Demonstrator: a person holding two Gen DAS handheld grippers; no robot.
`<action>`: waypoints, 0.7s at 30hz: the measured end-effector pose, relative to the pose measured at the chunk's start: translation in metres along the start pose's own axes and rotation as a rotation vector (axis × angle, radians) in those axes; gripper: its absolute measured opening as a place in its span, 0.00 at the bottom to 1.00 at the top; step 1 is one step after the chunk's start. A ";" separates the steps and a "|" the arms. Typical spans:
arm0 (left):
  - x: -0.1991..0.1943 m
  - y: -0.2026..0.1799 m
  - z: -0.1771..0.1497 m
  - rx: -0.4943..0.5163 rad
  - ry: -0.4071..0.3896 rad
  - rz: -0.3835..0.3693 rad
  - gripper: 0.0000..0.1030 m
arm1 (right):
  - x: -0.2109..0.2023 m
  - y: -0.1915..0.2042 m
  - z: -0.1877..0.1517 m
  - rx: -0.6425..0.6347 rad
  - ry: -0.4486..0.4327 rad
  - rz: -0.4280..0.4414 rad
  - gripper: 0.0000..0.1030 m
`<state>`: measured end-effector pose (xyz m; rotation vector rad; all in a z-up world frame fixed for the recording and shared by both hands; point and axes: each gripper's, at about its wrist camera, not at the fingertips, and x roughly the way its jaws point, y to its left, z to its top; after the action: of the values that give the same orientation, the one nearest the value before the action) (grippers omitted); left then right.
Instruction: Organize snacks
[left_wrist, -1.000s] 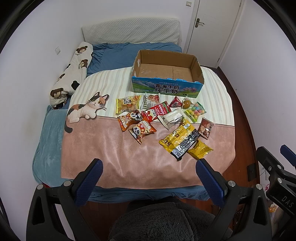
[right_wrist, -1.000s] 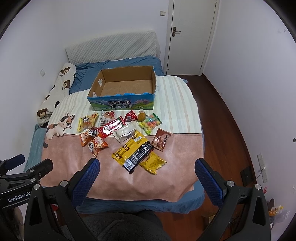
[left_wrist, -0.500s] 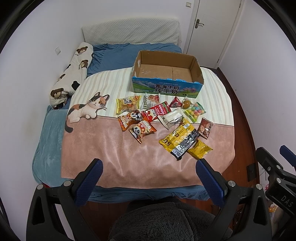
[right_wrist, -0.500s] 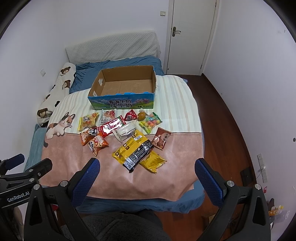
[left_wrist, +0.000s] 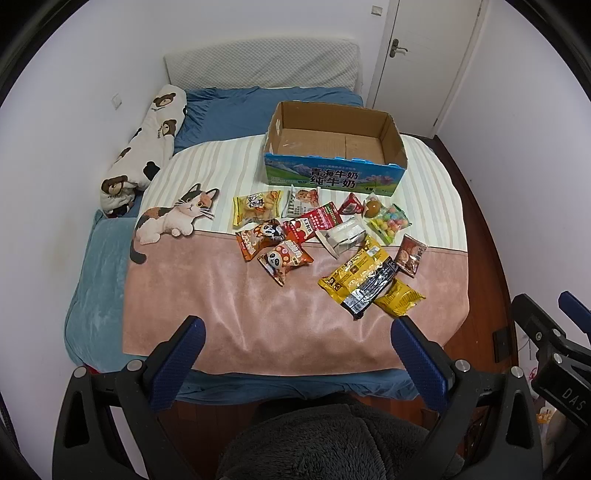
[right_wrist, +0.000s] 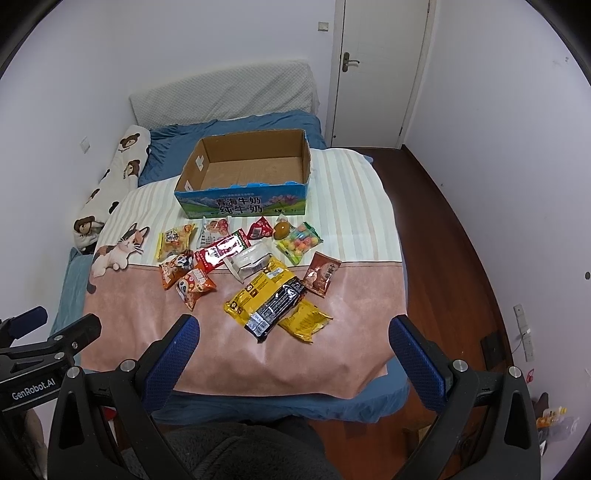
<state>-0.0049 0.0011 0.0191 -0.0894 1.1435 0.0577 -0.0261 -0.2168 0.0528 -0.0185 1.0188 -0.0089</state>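
Both the left gripper (left_wrist: 295, 343) and right gripper (right_wrist: 295, 343) hung spread wide and empty, the snack packets (left_wrist: 325, 236) lying well ahead, the cardboard box (left_wrist: 334, 177) beyond them.

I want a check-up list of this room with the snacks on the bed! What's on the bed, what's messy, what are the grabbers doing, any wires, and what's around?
Surface: blanket with a cat picture, spread over the bed.
Job's things: cardboard box open and empty; snack packets lie loose in front of it, among them the big yellow packet, the panda packet and the candy bag.
Clutter: packets overlap in a heap; none is in the box.
Grippers: left gripper open, holding nothing; right gripper open, holding nothing. Both hover at the foot of the bed.
Cables: a thin one by the wall socket.
Surroundings: bear pillow, closed door, wooden floor.
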 end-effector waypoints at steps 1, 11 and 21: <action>-0.001 0.000 0.001 0.001 -0.001 0.000 1.00 | 0.000 0.000 0.000 -0.001 0.000 0.000 1.00; -0.001 0.000 0.001 0.000 -0.004 -0.001 1.00 | -0.001 -0.003 0.000 0.004 -0.002 -0.002 1.00; 0.009 -0.001 0.004 -0.010 -0.007 0.009 1.00 | 0.007 -0.006 0.002 0.024 0.007 0.014 1.00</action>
<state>0.0027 0.0009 0.0131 -0.0928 1.1372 0.0715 -0.0207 -0.2226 0.0481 0.0110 1.0254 -0.0083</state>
